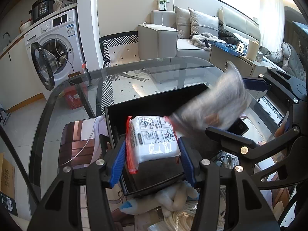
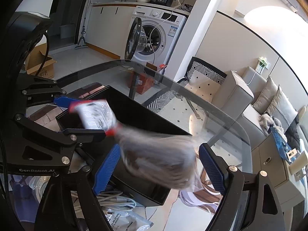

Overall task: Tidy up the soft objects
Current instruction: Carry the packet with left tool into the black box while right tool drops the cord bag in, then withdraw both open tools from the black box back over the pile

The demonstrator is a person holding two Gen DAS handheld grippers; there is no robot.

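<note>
A black open box stands on the glass table. My left gripper is shut on a white printed packet with red edges, held over the box; the packet shows in the right wrist view. My right gripper is open. A clear plastic bag with grey soft contents is motion-blurred between its fingers, above the box's near corner. I cannot tell whether the fingers touch it.
Under the glass lie cables, a white plush toy and a printed bag. A washing machine, sofa and cabinet stand beyond the table.
</note>
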